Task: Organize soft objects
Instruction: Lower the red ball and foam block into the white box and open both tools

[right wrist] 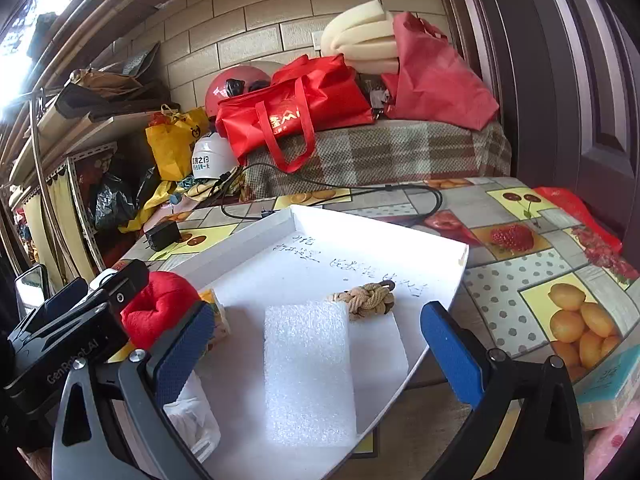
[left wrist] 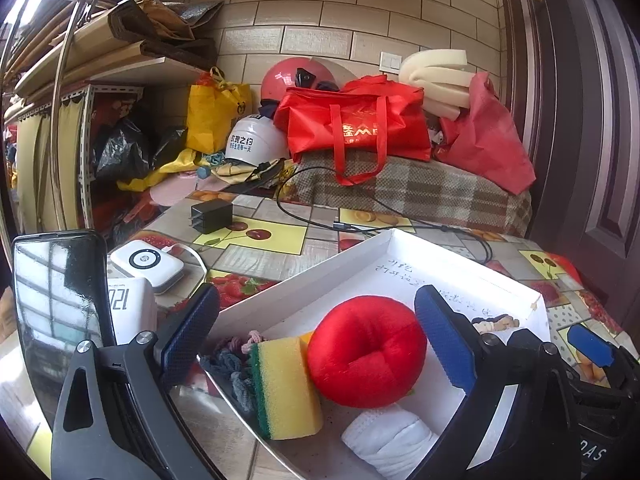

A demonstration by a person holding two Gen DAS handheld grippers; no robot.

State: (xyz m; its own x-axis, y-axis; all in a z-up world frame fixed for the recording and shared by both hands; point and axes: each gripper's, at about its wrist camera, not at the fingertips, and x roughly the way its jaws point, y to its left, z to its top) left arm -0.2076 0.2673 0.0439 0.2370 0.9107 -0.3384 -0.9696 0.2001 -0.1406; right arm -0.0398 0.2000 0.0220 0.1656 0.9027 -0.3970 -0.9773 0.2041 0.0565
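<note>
Foam sheet (right wrist: 310, 372) between spread fingers (right wrist: 450, 352), white tray (right wrist: 400, 236)

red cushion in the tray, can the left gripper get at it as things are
Probably yes. The left gripper is open with its fingers on either side of the red cushion, and nothing sits between them. The yellow sponge leans close on one side and could get nudged.

In the matt white cardboard tray (right wrist: 400, 236) we see a grainy white foam block (right wrist: 308, 372) beside a rough braided rope knot (right wrist: 366, 298), a plush red velvety cushion (left wrist: 366, 352) and a porous yellow sponge (left wrist: 286, 388), all over glossy printed oilcloth (right wrist: 520, 280).
</note>
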